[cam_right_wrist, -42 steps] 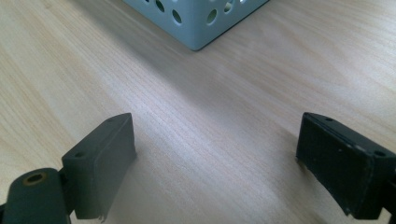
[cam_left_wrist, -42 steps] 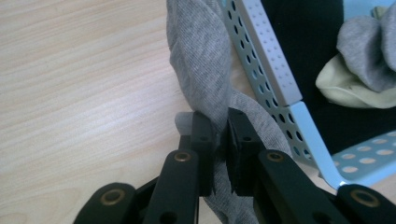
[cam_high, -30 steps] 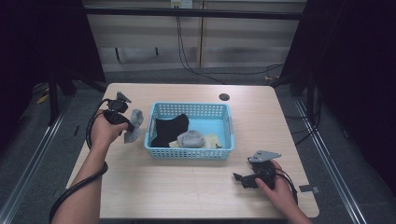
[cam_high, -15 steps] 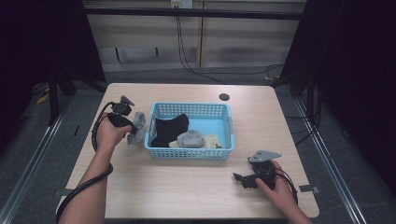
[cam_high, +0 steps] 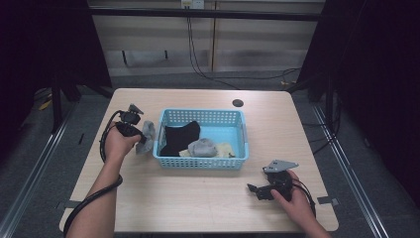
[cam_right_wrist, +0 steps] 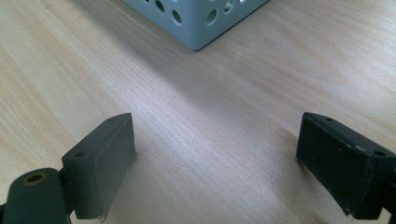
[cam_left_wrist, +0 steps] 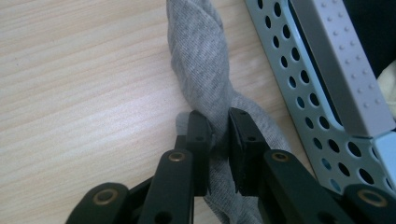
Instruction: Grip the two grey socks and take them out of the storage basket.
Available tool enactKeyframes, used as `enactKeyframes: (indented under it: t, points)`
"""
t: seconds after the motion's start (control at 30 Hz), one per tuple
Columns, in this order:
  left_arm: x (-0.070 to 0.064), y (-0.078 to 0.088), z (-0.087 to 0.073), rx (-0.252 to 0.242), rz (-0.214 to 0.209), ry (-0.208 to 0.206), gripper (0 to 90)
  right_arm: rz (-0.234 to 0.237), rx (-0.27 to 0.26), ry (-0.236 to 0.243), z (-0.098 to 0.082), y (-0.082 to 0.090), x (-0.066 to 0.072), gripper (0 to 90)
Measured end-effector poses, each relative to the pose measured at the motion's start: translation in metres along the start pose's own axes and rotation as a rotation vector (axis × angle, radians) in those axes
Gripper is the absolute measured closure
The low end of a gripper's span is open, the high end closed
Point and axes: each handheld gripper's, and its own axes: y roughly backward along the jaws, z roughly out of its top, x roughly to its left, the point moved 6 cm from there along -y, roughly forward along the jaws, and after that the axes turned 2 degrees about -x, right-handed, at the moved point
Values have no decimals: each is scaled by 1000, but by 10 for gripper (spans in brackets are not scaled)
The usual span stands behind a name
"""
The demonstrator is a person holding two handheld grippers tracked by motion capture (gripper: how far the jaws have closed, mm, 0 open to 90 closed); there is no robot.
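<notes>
A light blue perforated basket (cam_high: 201, 162) sits mid-table and holds a black garment (cam_high: 181, 137), a grey sock (cam_high: 203, 147) and a pale yellow cloth (cam_high: 226, 149). Just left of the basket my left gripper (cam_high: 142, 138) is shut on a twisted grey sock (cam_high: 147, 132). In the left gripper view the sock (cam_left_wrist: 201, 70) is pinched between the jaws of the left gripper (cam_left_wrist: 220, 135) and lies on the wood beside the basket wall (cam_left_wrist: 322, 88). At the front right my right gripper (cam_high: 253, 190) rests on the table, open and holding nothing; its view shows the right gripper (cam_right_wrist: 215, 154) facing a basket corner (cam_right_wrist: 198, 23).
The wooden table (cam_high: 198, 198) has free room along its front and at the right. A small dark round grommet (cam_high: 237, 103) lies at the back. Cables trail from both grippers. Dark floor and metal rails surround the table.
The left gripper has moved down toward the table beside the basket, carrying the grey sock. The right gripper has stayed in place.
</notes>
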Motion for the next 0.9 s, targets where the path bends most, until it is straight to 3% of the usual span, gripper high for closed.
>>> enactKeyframes:
  t: [0.23,0.4,0.57,0.7,0.9]
  points:
    - [-1,3,2,-10,11,-9,769,-2,0,1,0,0,0,110]
    - [-1,7,3,-28,16,-4,662,0,0,0,0,0,0,110]
    - [-2,23,10,-76,20,-12,555,-2,2,-2,0,0,0,110]
    - [-7,32,14,-96,-4,9,466,-3,3,-3,0,0,0,110]
    - [-20,43,24,-109,-33,-10,398,0,2,-2,0,0,0,110]
